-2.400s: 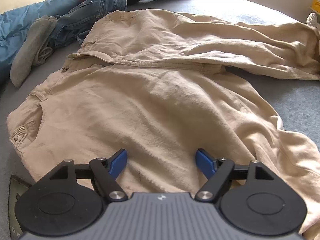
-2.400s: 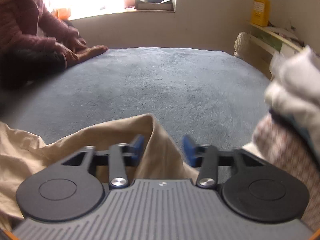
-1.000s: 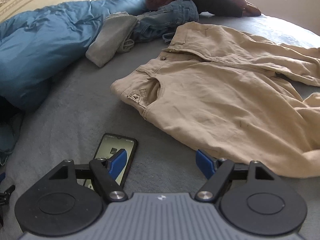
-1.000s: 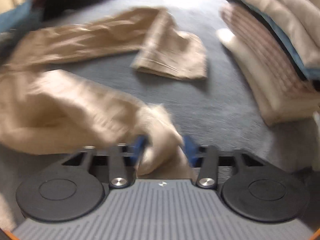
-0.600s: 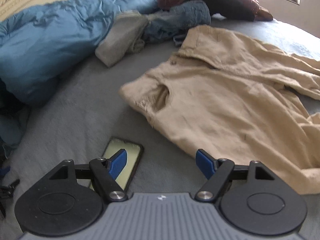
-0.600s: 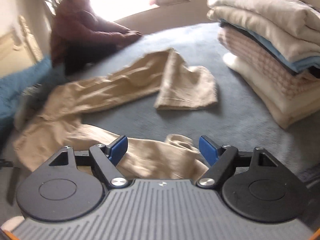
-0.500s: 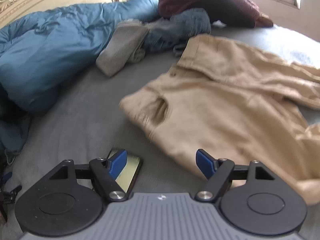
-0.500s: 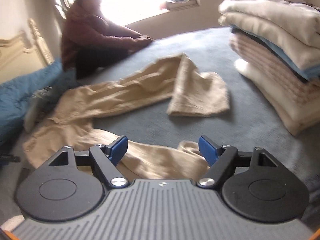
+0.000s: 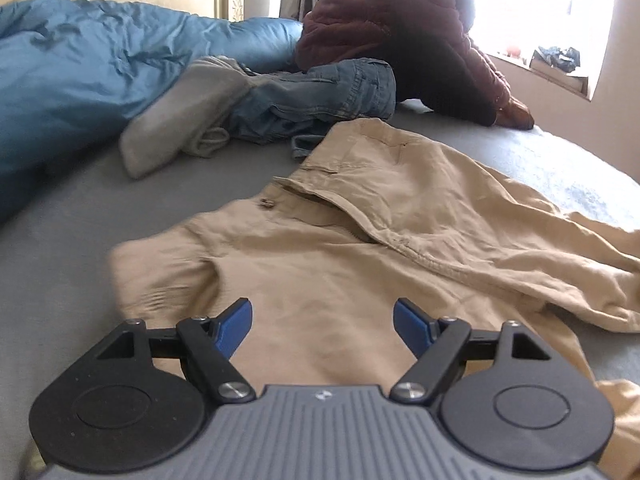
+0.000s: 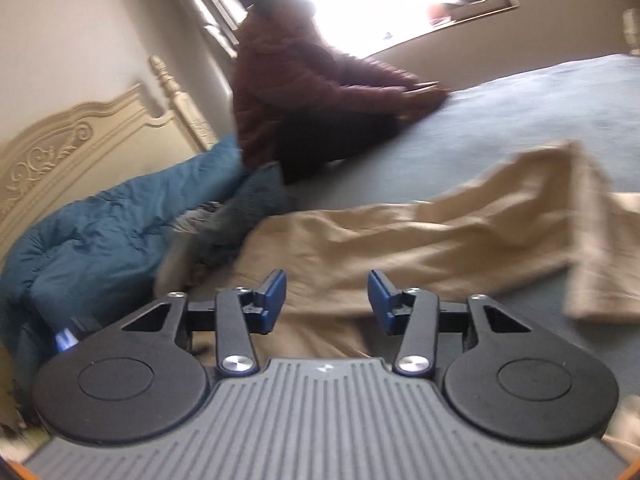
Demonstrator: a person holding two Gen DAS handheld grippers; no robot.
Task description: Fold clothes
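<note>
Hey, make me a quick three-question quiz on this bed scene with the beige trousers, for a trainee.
1. True or false: the left gripper holds the beige cotton trousers.
2. What lies nearest the trousers' waistband: A) crumpled blue denim jeans, B) a red towel, C) a straw hat?
3. Fill in: the puffy quilt by the cream headboard is ____.

Key: 1 false, its jaws stand apart above the cloth, nothing pinched. 2 A. 3 blue.
</note>
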